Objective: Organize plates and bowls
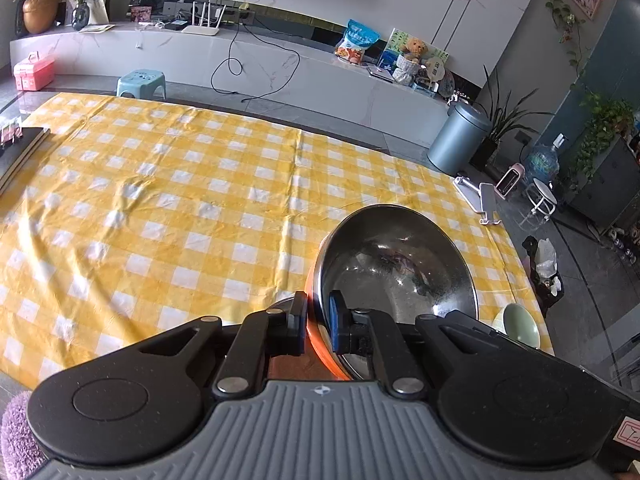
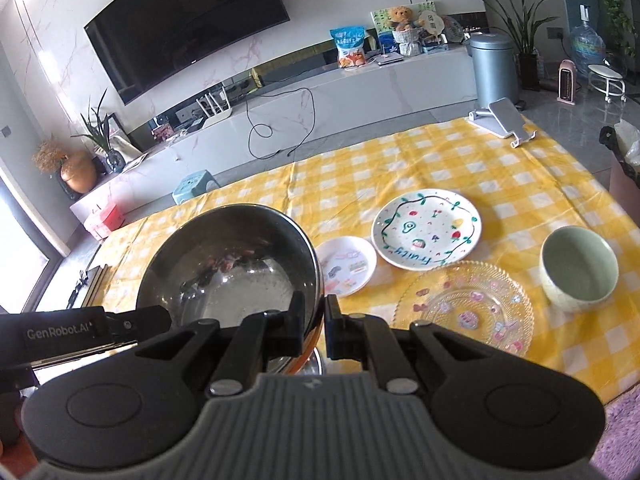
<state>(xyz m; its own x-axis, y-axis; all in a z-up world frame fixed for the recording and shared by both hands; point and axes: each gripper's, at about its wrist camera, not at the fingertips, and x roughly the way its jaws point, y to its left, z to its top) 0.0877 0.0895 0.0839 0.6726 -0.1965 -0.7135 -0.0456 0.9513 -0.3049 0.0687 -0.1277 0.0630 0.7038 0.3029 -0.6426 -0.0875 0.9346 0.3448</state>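
A steel bowl with an orange outside (image 1: pixel 396 264) hangs tilted above the yellow checked tablecloth (image 1: pixel 180 184). My left gripper (image 1: pixel 316 320) is shut on its near rim, one pad inside and one outside. In the right wrist view the same steel bowl (image 2: pixel 228 264) is held at its right rim by my right gripper (image 2: pixel 316 320), also shut on it. To the right on the cloth lie a small white plate (image 2: pixel 346 266), a large painted plate (image 2: pixel 426 228), a clear glass plate (image 2: pixel 464 308) and a pale green bowl (image 2: pixel 578 268). The green bowl (image 1: pixel 520 324) also shows past the steel bowl.
A white phone stand (image 2: pixel 502 118) sits at the table's far right corner. Dark books (image 1: pixel 20 152) lie at the left edge. Beyond the table are a blue stool (image 1: pixel 142 82), a grey bin (image 1: pixel 458 140) and a low TV shelf (image 1: pixel 280 60).
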